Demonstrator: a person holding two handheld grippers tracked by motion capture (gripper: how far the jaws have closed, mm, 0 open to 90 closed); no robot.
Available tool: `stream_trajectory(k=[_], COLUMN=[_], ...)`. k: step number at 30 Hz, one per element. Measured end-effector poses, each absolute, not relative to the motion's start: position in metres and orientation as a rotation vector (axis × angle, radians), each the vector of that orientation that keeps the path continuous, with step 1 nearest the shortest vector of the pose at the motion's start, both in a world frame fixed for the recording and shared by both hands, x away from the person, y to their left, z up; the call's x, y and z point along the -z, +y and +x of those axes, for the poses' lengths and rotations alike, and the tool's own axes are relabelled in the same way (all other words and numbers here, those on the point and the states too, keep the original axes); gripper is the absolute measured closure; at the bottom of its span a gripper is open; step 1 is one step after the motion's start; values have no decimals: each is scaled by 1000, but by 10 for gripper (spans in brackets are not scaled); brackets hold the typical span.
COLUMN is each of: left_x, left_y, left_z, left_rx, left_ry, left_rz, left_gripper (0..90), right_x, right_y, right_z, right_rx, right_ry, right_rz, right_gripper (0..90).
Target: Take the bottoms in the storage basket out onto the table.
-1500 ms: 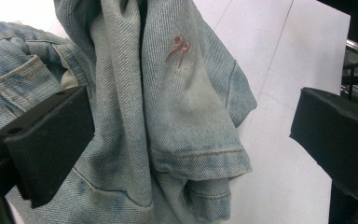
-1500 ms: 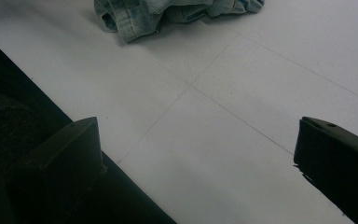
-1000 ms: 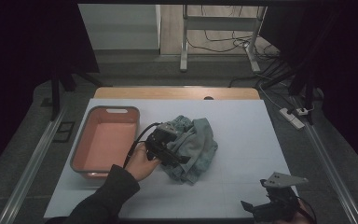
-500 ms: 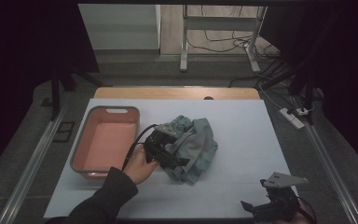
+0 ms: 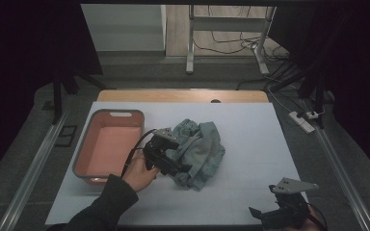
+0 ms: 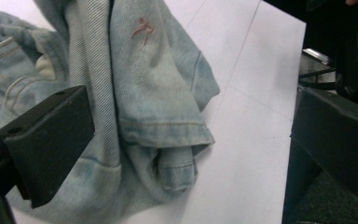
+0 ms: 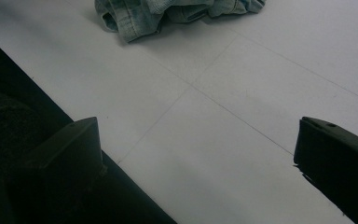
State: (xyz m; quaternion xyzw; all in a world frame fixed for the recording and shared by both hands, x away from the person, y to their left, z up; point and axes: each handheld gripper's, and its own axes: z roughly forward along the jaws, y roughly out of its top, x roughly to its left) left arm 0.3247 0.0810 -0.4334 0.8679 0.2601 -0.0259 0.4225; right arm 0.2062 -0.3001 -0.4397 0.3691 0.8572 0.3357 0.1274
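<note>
Since a second ago, little has shifted: the left gripper (image 5: 171,163) stays at the near-left edge of the denim garment (image 5: 200,151), nudged only slightly toward it, and the right gripper (image 5: 274,216) has not left its spot.

Landmark: the pink tub (image 5: 89,159) on the white table (image 5: 250,130).

Garment: crumpled in a heap just right of the tub, apart from it, roughly mid-table. Light blue denim, with a folded hem and stitched seams visible in the left gripper view (image 6: 158,93); a small pinkish embroidered mark sits near the top of that fold.

Left gripper: held by the person's left hand (image 5: 139,173), between the tub and the garment. Jaws spread wide, nothing clamped. In its own view one jaw lies against the cloth at the left, and the other stands off over bare table at the right. Hem fold lies between them, not pinched.

Right gripper: far right of the tub, well apart from the garment, at the table's near edge. Jaws parted wide in its own view (image 7: 196,154), bare white table between them; the garment's edge (image 7: 168,11) is seen further off at the top.

Tub interior looks bare from the high view.
</note>
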Motion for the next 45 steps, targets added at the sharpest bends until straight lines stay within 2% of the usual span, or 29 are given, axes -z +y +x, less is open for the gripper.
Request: stream_trajectory(k=[45], left_x=[430], left_y=[124], left_z=[301], left_rx=[32], left_ry=[708], left_rz=[2140], left_gripper=[0], right_x=[440], right_y=[-301], right_z=[206], right_rx=[-985], right_ry=[2493], right_rz=[1077], right_gripper=[7])
